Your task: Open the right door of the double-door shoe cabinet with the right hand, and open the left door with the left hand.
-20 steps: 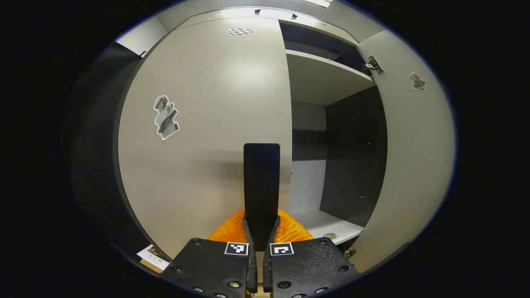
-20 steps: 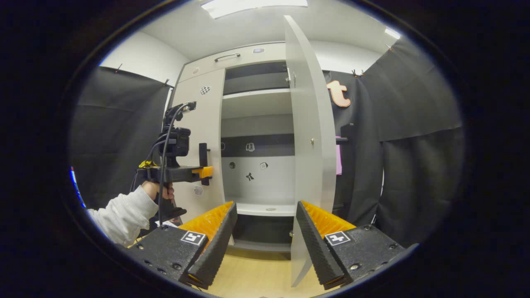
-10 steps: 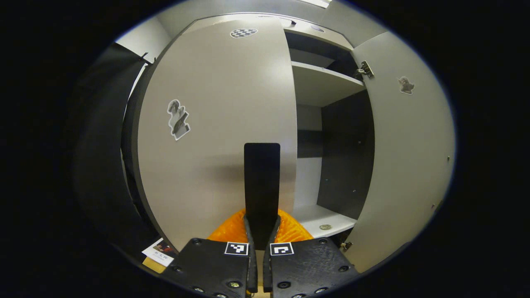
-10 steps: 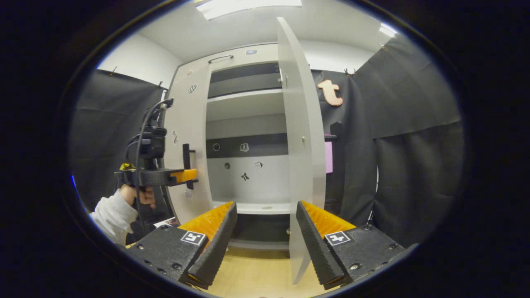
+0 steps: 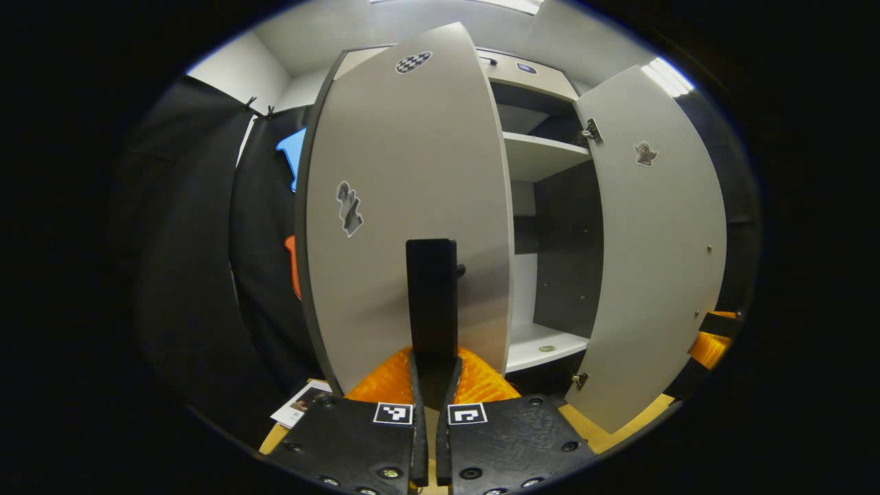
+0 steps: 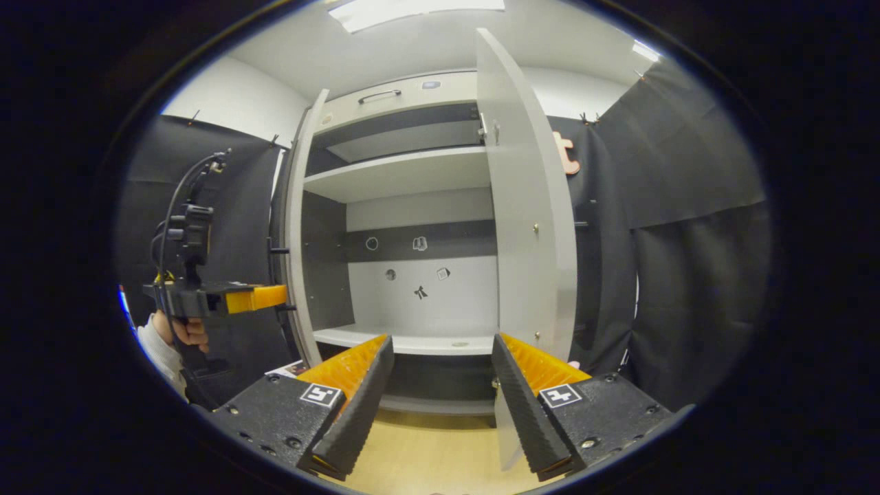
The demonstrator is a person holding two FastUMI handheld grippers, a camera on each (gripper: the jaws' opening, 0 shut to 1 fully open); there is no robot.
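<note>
**Left door swung wide, both doors open**

Final step in hand, by the look of it: left door [image 5: 405, 206] pulled well out on its hinges, seen nearly edge-on at 10 o'clock in the right gripper view [image 6: 297, 234]. Left tool [image 5: 432, 385] closed tight on the black door handle [image 5: 431, 295], fingers pressed on either side of its lower end, handle rising straight up toward 12 o'clock. Same tool visible at 9 o'clock in the right gripper view [image 6: 265, 298], held by a hand [image 6: 184, 331].

Right door [image 6: 526, 206] standing open too, at 1 o'clock, its inner face and hinge showing in the left gripper view [image 5: 653, 247]. Right tool [image 6: 440, 375] spread wide, gripping nothing, hanging clear in front of the cabinet interior [image 6: 419, 275] with its shelf [image 6: 405, 175] above.

Task judged almost complete. Next move likely calls for easing the left door a touch further if needed, then parting the fingers and drawing back off the handle without dragging the door shut.
</note>
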